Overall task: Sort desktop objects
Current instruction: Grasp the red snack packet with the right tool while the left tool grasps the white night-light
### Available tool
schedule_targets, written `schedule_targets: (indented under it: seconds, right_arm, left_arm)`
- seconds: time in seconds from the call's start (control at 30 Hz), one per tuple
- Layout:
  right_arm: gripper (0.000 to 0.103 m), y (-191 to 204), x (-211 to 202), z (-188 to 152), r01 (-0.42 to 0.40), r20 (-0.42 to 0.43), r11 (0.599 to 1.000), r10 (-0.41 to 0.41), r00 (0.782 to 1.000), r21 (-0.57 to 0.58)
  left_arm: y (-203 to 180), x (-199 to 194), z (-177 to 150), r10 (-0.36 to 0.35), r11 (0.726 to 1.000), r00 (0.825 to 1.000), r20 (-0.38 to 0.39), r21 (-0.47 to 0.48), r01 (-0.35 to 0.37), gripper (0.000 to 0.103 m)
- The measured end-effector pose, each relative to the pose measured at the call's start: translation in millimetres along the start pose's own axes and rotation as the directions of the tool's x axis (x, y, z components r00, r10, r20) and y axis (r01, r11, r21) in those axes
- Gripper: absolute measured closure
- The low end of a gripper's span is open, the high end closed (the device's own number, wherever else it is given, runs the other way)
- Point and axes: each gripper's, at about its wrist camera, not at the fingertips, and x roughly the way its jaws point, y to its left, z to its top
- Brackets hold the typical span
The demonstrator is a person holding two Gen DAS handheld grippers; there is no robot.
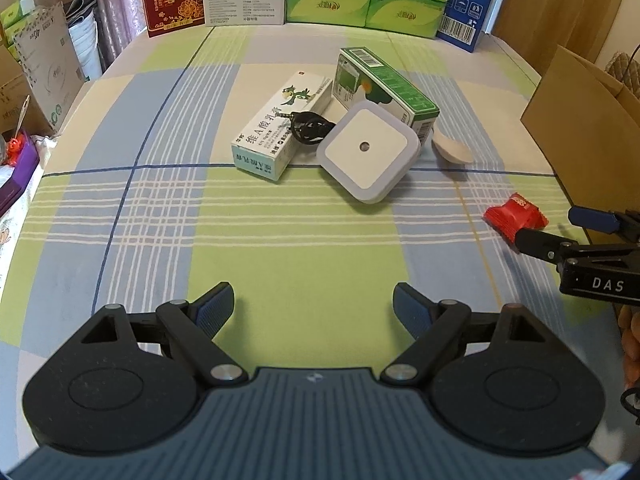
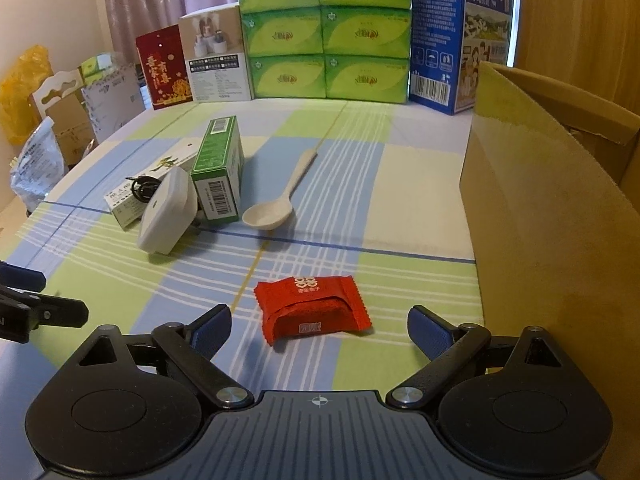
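Note:
A red snack packet (image 2: 314, 306) lies on the plaid cloth just ahead of my right gripper (image 2: 320, 330), whose fingers stand open on either side of it without touching. The same red packet (image 1: 514, 214) shows at the right in the left wrist view, with the right gripper (image 1: 560, 228) beside it. My left gripper (image 1: 313, 306) is open over bare cloth. Farther off sit a white ointment box (image 1: 282, 126), a coiled black cable (image 1: 310, 124), a white square night light (image 1: 369, 151), a green box (image 1: 386, 86) and a cream spoon (image 2: 276, 204).
An open brown cardboard box (image 2: 560, 216) stands at the right edge of the table. Green tissue packs (image 2: 326, 32), a blue milk carton (image 2: 460, 32), a red gift box (image 2: 162, 68) and a white box (image 2: 216, 60) line the back. Bags and cartons crowd the left side.

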Motion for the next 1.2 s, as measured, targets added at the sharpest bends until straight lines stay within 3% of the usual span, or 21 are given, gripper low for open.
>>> schedule_targets:
  seconds: [0.13, 0.2, 0.37, 0.57, 1.2]
  right_arm:
    - [0.016, 2, 8, 3, -0.002, 0.003, 0.999, 0.002, 1.000, -0.032]
    - [0.030, 2, 13, 2, -0.003, -0.011, 0.999, 0.002, 1.000, -0.039]
    - [0.036, 3, 23, 1, -0.001, -0.023, 0.999, 0.000, 1.000, -0.041]
    - [0.060, 12, 24, 3, 0.001, -0.002, 0.996, -0.001, 1.000, -0.087]
    - [0.063, 4, 15, 13, 0.003, 0.030, 1.000, -0.002, 1.000, -0.024]
  left_arm:
    - [-2, 3, 5, -0.023, 1.000, 1.000, 0.017, 0.015, 0.023, 0.020]
    - [-5, 5, 8, -0.036, 0.999, 0.999, 0.027, 0.032, 0.035, 0.020]
    - [-11, 12, 15, -0.053, 0.998, 0.998, 0.041, 0.044, 0.051, 0.020]
    - [-13, 20, 24, -0.064, 0.996, 0.996, 0.063, 0.061, 0.060, 0.021]
    - [-34, 59, 54, -0.146, 0.946, 0.974, 0.173, 0.312, 0.086, 0.026]
